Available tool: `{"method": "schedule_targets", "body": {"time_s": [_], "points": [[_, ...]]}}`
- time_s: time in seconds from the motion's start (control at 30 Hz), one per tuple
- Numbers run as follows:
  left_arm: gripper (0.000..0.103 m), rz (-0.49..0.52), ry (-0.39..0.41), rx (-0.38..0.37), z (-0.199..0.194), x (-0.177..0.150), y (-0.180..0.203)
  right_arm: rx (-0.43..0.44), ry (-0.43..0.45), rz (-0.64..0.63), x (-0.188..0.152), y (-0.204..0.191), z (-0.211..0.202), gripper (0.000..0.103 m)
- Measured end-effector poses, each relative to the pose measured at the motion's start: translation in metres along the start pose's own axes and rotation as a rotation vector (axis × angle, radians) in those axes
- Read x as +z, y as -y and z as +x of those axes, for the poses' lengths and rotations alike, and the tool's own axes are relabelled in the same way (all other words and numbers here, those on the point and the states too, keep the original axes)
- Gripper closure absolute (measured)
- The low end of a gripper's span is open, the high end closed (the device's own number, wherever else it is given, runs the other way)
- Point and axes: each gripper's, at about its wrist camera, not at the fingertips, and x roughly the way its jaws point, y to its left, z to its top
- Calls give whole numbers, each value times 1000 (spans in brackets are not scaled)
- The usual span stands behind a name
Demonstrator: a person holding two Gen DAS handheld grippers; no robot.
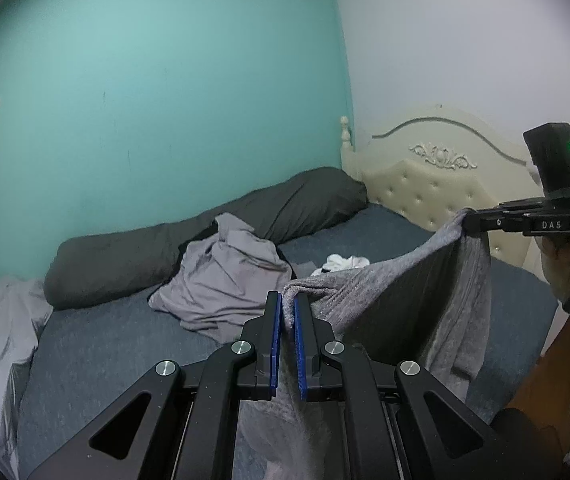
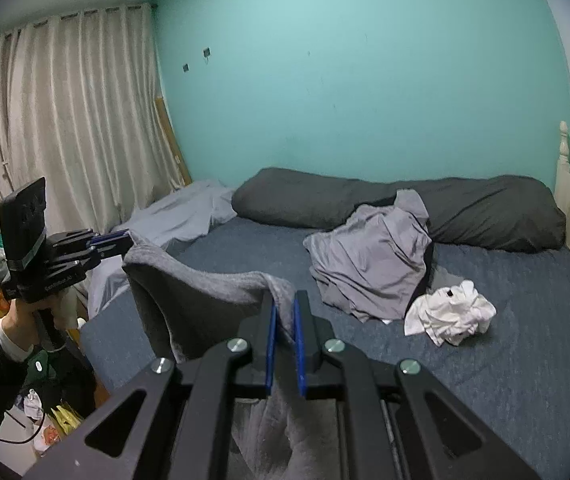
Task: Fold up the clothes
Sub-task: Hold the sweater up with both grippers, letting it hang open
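Grey knit garment held up between two grippers over the bed.

Left gripper (image 1: 288,312) is pinched narrow on one top corner of the grey garment (image 1: 385,280); right gripper (image 2: 285,316) is clamped narrow on the other corner. The top edge runs slack from one tool to the other, its long axis side to side, and the body hangs down above the near edge of the bed (image 2: 485,360). Neither hand looks nearer the mattress. Farther in lie a crumpled lilac garment (image 2: 373,264), a bunched white cloth (image 2: 453,312) and a dark pillow (image 2: 425,204); the blue sheet just ahead looks free for laying it flat.
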Motion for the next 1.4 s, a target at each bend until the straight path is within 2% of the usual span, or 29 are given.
{"method": "schedule_targets", "body": {"time_s": [0.47, 0.93, 1.4], "points": [[96, -46, -63, -18, 54, -21, -22, -13, -65, 34, -6, 22, 49, 95], [96, -145, -202, -76, 173, -74, -62, -9, -194, 117, -32, 79, 150, 95], [96, -201, -296, -102, 291, -120, -84, -31, -299, 177, -71, 149, 258, 95]]}}
